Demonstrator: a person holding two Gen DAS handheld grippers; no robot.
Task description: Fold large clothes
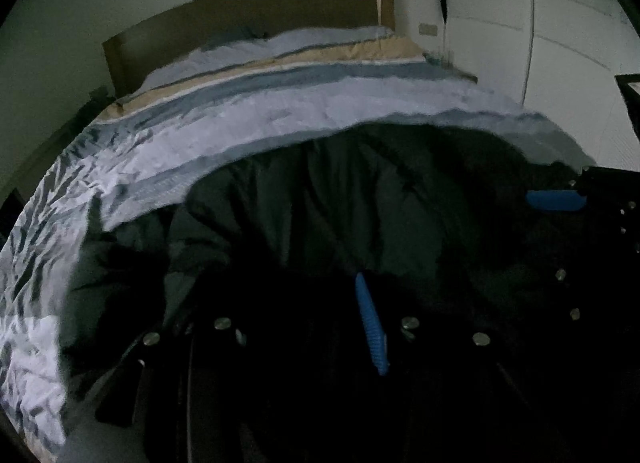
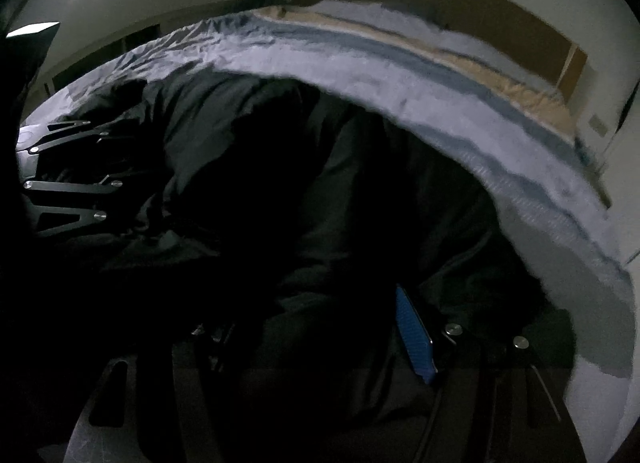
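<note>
The bed (image 1: 248,119) fills both views, its striped cover in pale blue, grey-blue and tan running up to a brown headboard (image 1: 248,19) at the top of each frame; the black garment (image 1: 360,199), a bulky dark coat or jacket, lies heaped across the lower half of both pictures, on the cover and against both tools; in the left wrist view the left gripper (image 1: 288,327) points down into this cloth from the bottom centre, one blue pad (image 1: 372,327) showing, the other finger lost in the dark folds, so whether cloth is pinched between them cannot be told; in the right wrist view the right gripper (image 2: 320,335) also tilts down into the garment from the bottom of the frame, its blue pad (image 2: 414,335) lit at lower centre right, the opposite finger buried in shadow, and its grip too cannot be told; each tool shows in the other's view, the right one's blue pad at the right edge of the left view, the left one's black linkage at the left edge of the right view; the pictures are dim and blurred, the garment's sleeves and hem are hard to separate, and its lower part is cut off by the frame.
</note>
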